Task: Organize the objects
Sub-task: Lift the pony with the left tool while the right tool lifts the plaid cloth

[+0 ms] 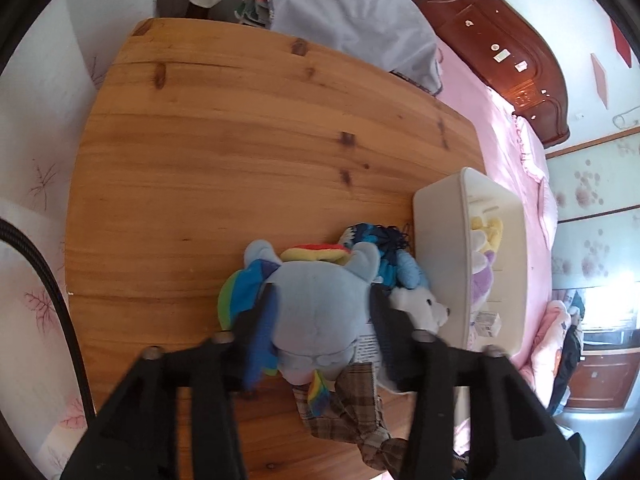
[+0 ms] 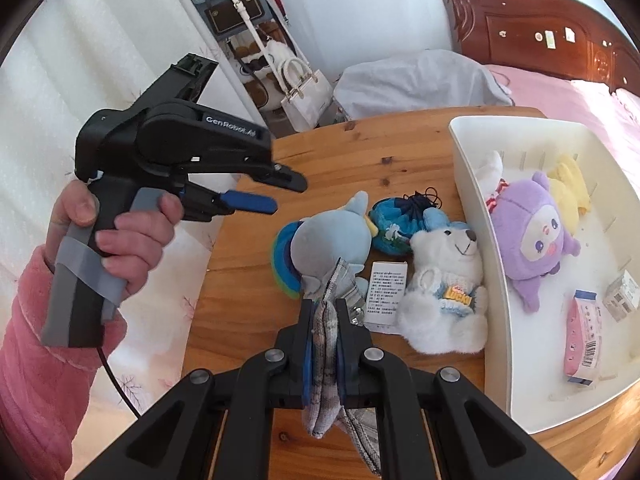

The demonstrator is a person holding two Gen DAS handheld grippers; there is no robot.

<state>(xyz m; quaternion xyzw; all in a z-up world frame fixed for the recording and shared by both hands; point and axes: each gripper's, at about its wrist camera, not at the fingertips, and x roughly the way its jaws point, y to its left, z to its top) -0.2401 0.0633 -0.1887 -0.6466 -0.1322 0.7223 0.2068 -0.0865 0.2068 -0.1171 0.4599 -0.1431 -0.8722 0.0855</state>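
Right wrist view: the right hand-held gripper point(image 2: 324, 312) is clenched on a plaid cloth point(image 2: 334, 344), low over the wooden worktop point(image 2: 240, 280). Just beside the white bin point(image 2: 476, 208), the blue plush point(image 1: 320, 300) lies between the left hand-held gripper point(image 1: 320, 308) fingers, which stand parted, not pressing it. A white bear point(image 2: 444, 284) sits against the bin wall.

Pale blue plush pony point(image 2: 324, 236) with rainbow mane, white bear point(image 2: 444, 292), purple doll point(image 2: 532, 240) in cream bin point(image 2: 472, 184), brown plaid cloth point(image 1: 348, 412), knotty orange-brown wood table point(image 1: 224, 152), pink sleeve point(image 2: 36, 344).
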